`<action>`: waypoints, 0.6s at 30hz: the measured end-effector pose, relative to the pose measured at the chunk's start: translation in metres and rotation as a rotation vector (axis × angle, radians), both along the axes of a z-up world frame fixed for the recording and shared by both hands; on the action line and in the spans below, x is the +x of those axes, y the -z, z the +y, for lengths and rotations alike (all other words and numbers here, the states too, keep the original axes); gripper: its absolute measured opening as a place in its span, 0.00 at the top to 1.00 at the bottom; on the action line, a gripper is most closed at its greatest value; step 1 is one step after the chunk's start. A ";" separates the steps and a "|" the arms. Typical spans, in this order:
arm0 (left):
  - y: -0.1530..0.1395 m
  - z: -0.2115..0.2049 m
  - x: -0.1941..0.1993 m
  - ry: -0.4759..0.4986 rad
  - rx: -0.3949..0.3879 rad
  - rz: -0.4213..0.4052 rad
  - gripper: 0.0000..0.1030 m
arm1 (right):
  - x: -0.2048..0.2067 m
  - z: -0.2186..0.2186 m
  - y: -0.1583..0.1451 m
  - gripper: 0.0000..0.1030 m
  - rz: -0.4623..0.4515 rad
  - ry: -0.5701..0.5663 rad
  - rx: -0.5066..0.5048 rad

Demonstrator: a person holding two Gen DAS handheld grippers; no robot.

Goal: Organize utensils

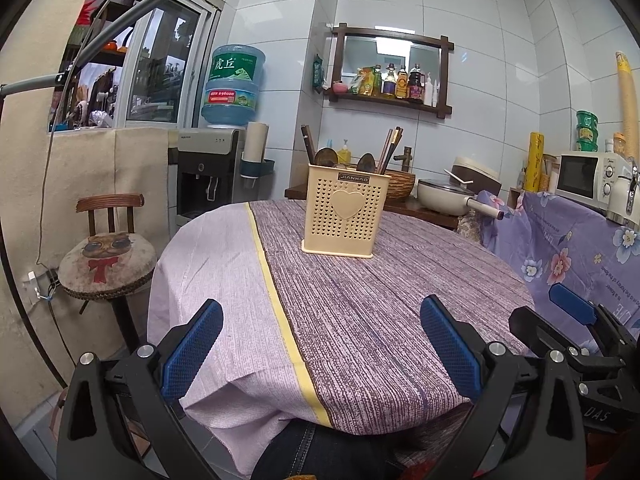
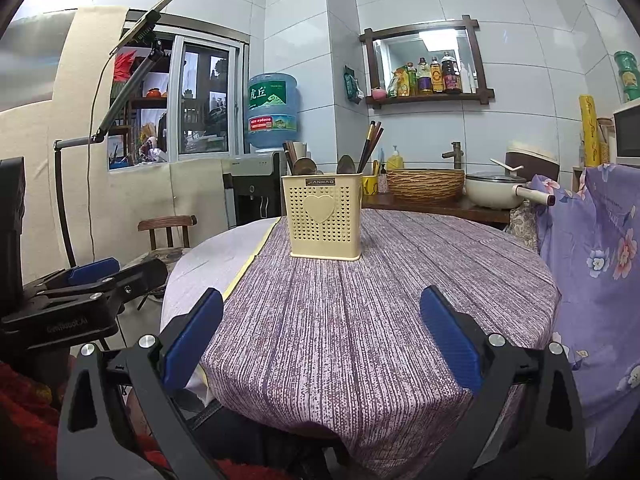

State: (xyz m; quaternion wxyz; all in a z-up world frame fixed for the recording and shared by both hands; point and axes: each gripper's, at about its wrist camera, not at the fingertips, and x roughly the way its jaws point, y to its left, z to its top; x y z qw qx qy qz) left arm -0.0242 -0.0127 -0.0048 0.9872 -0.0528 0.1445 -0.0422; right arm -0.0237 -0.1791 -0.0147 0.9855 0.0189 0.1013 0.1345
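A beige perforated utensil holder with a heart on its front stands upright on the far part of the round table; it also shows in the right wrist view. Dark chopsticks and spoons stand inside it, also seen in the right wrist view as chopsticks and spoons. My left gripper is open and empty above the table's near edge. My right gripper is open and empty, level with it. Each gripper shows at the side of the other's view.
A purple striped cloth with a yellow band covers the table. A stool stands at the left, a flowered cloth at the right. Behind are a water dispenser, a pot and a woven basket.
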 end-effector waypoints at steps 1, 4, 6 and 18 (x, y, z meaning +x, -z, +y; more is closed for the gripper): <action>0.000 0.001 0.000 0.001 0.001 0.001 0.05 | -0.001 0.000 0.000 0.06 -0.001 0.000 0.000; 0.000 0.001 0.000 0.001 -0.001 0.000 0.05 | 0.000 0.000 -0.001 0.06 0.000 -0.001 0.000; 0.000 0.001 0.000 0.001 0.001 0.001 0.05 | 0.000 0.000 -0.001 0.06 0.000 -0.001 -0.001; 0.000 0.001 0.000 -0.001 0.000 0.002 0.05 | 0.000 -0.001 0.000 0.06 0.003 -0.001 0.000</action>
